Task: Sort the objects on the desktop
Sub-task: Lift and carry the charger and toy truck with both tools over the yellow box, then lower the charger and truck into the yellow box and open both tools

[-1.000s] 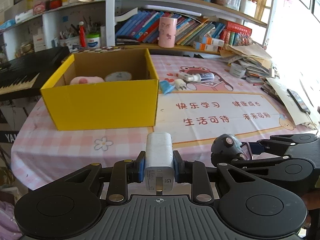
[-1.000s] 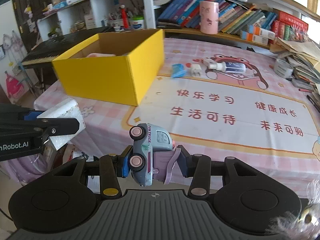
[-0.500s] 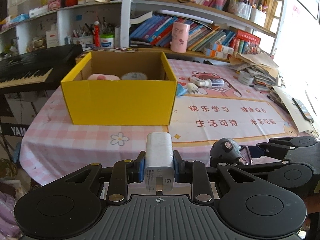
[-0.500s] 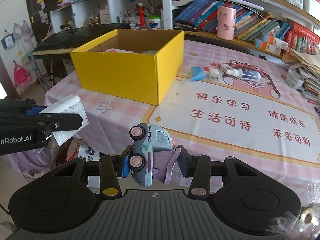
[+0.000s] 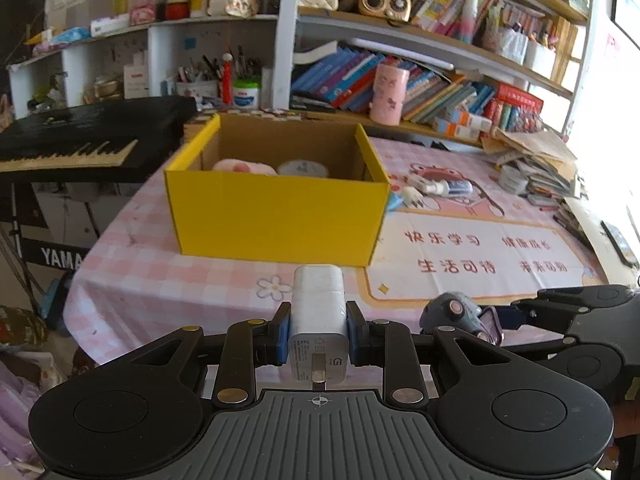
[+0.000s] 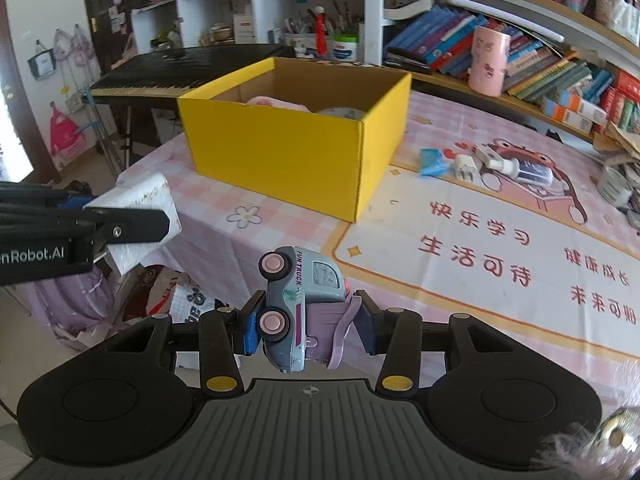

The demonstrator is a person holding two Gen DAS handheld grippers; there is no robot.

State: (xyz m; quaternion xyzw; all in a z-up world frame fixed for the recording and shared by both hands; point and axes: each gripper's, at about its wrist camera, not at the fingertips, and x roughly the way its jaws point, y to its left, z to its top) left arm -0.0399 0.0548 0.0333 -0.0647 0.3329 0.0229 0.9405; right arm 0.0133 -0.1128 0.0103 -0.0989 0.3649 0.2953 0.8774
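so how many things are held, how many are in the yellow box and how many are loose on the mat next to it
Held: 2, the white charger in the left gripper and the toy truck in the right gripper
In the yellow box: 2 showing, a pink soft thing and a round tin
Loose on the mat: 3, blue packet, white plug, pump bottle
Total: 7

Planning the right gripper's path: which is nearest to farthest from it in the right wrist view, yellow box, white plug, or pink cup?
1. Yellow box, ahead of the right gripper, slightly left.
2. White plug, on the mat right of the box.
3. Pink cup, at the table's far edge.
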